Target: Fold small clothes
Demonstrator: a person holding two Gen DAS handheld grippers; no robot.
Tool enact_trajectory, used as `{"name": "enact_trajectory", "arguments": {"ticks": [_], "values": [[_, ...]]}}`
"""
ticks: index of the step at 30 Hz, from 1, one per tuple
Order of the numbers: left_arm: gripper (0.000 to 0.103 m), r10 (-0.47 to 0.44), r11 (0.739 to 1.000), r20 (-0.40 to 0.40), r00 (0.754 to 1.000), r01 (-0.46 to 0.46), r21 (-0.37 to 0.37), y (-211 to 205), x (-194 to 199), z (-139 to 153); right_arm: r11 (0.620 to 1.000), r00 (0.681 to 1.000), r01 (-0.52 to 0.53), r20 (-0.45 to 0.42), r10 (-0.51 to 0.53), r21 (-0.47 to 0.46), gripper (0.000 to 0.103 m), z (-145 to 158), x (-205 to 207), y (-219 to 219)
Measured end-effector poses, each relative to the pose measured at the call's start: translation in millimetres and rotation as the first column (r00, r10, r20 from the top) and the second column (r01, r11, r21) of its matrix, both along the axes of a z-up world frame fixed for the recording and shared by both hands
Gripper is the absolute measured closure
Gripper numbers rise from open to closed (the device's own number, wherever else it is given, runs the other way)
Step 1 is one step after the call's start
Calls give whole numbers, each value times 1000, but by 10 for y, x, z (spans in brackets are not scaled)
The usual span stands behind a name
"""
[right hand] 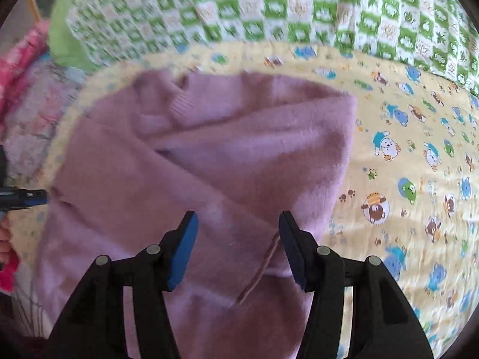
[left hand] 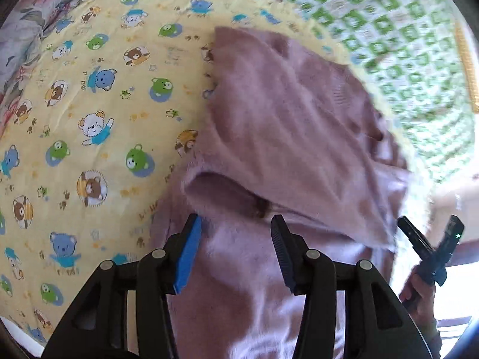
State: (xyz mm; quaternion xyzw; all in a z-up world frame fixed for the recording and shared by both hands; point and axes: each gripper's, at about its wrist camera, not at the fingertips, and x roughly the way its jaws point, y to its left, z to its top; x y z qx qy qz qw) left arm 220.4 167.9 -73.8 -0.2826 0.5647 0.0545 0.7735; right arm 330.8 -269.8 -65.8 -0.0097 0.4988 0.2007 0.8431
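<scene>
Here a fuzzy mauve sweater (right hand: 209, 161) lies partly folded on a yellow quilt printed with cartoon bears (left hand: 98, 113), one sleeve laid across its body. The left tongs (left hand: 236, 251) hang wide apart above the sweater's lower part, gripping nothing. The right tongs (right hand: 238, 248) also stand wide over the sleeve's cuff end. Beyond the quilt sits a green-and-white checked blanket (right hand: 269, 9), and floral bedding (left hand: 27, 30) shows at the far side.
</scene>
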Motion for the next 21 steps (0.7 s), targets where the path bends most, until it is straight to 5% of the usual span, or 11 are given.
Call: {"name": "enact_trajectory", "arguments": {"ticks": [2, 3, 9, 11, 13, 14, 18, 21], "values": [[54, 32, 999, -21, 999, -31, 44, 13, 100, -107, 999, 999, -19, -39, 18, -40, 56, -137, 75, 60], [54, 52, 997, -41, 998, -49, 56, 40, 142, -171, 998, 998, -35, -53, 33, -43, 95, -158, 86, 89], [61, 107, 991, -38, 994, -104, 83, 164, 152, -237, 999, 996, 16, 93, -13, -33, 96, 310, 98, 68], [62, 96, 992, -40, 995, -92, 87, 152, 102, -250, 992, 999, 30, 37, -25, -124, 92, 169, 202, 82], [62, 76, 992, -34, 997, -72, 106, 130, 74, -237, 973, 991, 35, -118, -64, -229, 89, -88, 357, 129], [61, 65, 992, -30, 997, -62, 110, 115, 45, -199, 972, 990, 61, -113, -88, -227, 89, -69, 368, 154], [46, 72, 990, 28, 997, -75, 123, 241, -197, 32, 995, 996, 72, -38, -75, -70, 82, 346, 418, 538], [40, 72, 985, 59, 996, -81, 152, 319, -251, 143, 986, 995, -91, -38, 97, 138, 70, 666, 594, 1350]]}}
